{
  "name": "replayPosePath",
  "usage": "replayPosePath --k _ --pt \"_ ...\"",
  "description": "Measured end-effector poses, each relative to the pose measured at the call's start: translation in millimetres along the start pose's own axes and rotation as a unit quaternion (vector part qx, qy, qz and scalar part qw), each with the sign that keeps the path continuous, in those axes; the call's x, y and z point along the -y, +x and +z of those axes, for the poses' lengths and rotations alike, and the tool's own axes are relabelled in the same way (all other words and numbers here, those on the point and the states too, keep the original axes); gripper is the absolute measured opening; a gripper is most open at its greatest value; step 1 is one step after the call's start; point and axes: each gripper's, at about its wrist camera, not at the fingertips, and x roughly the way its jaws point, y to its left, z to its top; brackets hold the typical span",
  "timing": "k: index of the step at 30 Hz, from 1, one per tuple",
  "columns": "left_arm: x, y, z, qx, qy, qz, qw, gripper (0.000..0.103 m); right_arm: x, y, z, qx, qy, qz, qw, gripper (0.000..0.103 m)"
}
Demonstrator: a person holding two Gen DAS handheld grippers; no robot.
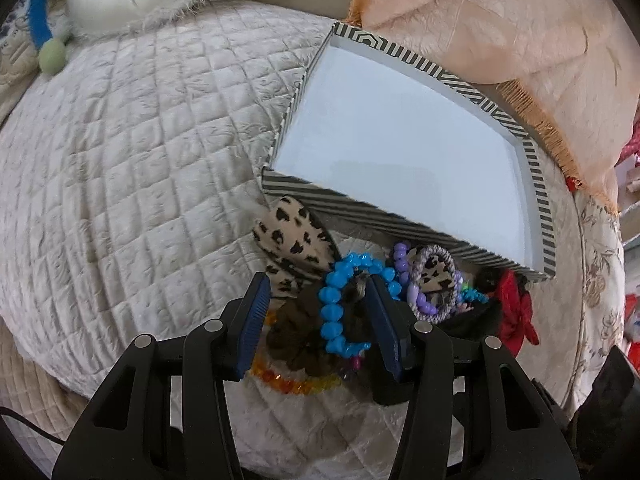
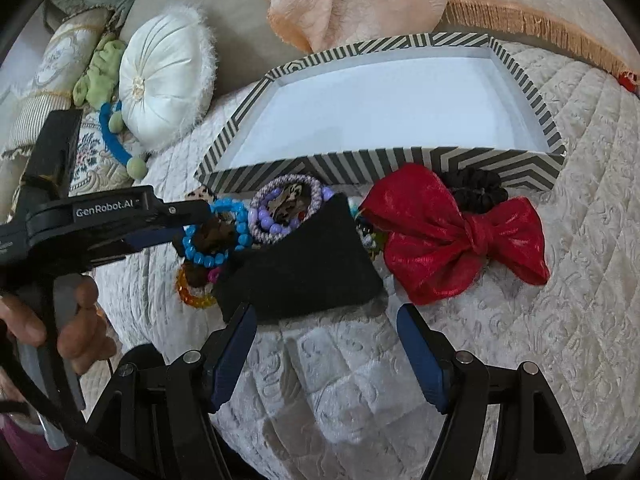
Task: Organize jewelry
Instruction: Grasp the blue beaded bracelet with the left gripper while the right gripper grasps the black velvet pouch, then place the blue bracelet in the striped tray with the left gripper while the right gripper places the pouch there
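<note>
A striped box (image 1: 360, 210) with a white empty inside lies on the quilted bed; it also shows in the right wrist view (image 2: 384, 162). In front of it is a heap of accessories: a blue bead bracelet (image 1: 334, 300) (image 2: 200, 250), a brown scrunchie (image 1: 304, 340), a leopard bow (image 1: 290, 232), purple beads (image 1: 402, 264), an orange bead bracelet (image 1: 292, 384), a black pouch (image 2: 304, 268), a red bow (image 2: 448, 232) and a black scrunchie (image 2: 476, 190). My left gripper (image 1: 318, 312) (image 2: 192, 228) is open, its jaws on either side of the blue bracelet and brown scrunchie. My right gripper (image 2: 326, 340) is open and empty, just before the black pouch.
A white round cushion (image 2: 164, 80), a green plush toy (image 2: 100, 76) and a blue band (image 2: 110, 140) lie at the left of the bed. A peach fringed cloth (image 1: 500, 28) hangs behind the box. The person's hand (image 2: 76, 332) holds the left gripper's handle.
</note>
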Motion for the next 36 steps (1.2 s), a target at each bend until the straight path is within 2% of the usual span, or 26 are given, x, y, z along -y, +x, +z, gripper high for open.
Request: replayPosePath --k 1,2,6,7,9,11,13,14,18,26,36 --pt "0 2 2 -0.002 -0.001 -0.005 1.0 0.048 0 2 2 0.001 0.003 -0.001 1.0 0.071" --pt "0 4 4 -0.003 -0.002 -0.008 1.0 0.038 1 6 3 0.0 0.005 -0.002 1.0 0.071" --pt "9 11 6 -0.003 0.015 -0.01 0.9998 0.018 0 15 8 0.01 0.011 0.005 1.0 0.071" --pt "10 13 6 -0.005 0.017 -0.011 0.9998 0.013 0 18 9 0.017 0.012 0.004 1.0 0.059" --pt "9 14 7 -0.005 0.015 -0.015 0.9998 0.011 0 19 8 0.022 0.011 0.02 1.0 0.043" --pt "7 6 6 0.003 0.014 -0.025 0.9996 0.01 2 17 8 0.025 0.013 0.026 0.999 0.034" --pt "3 -7 4 0.012 0.01 -0.035 0.9993 0.01 5 11 7 0.029 0.013 0.035 0.999 0.018" --pt "3 -13 3 0.018 0.01 -0.04 0.999 0.01 6 4 7 0.033 0.013 0.042 0.998 0.016" --pt "3 -35 1 0.033 0.013 -0.055 0.9978 0.01 2 -11 2 0.043 -0.006 0.051 0.998 0.014" --pt "2 -71 -6 0.067 0.016 -0.057 0.996 0.01 -4 -41 -5 0.059 -0.021 0.062 0.996 0.013" --pt "16 -99 -2 0.097 0.03 -0.054 0.9934 0.01 -10 -80 12 0.097 -0.038 0.067 0.992 0.01"
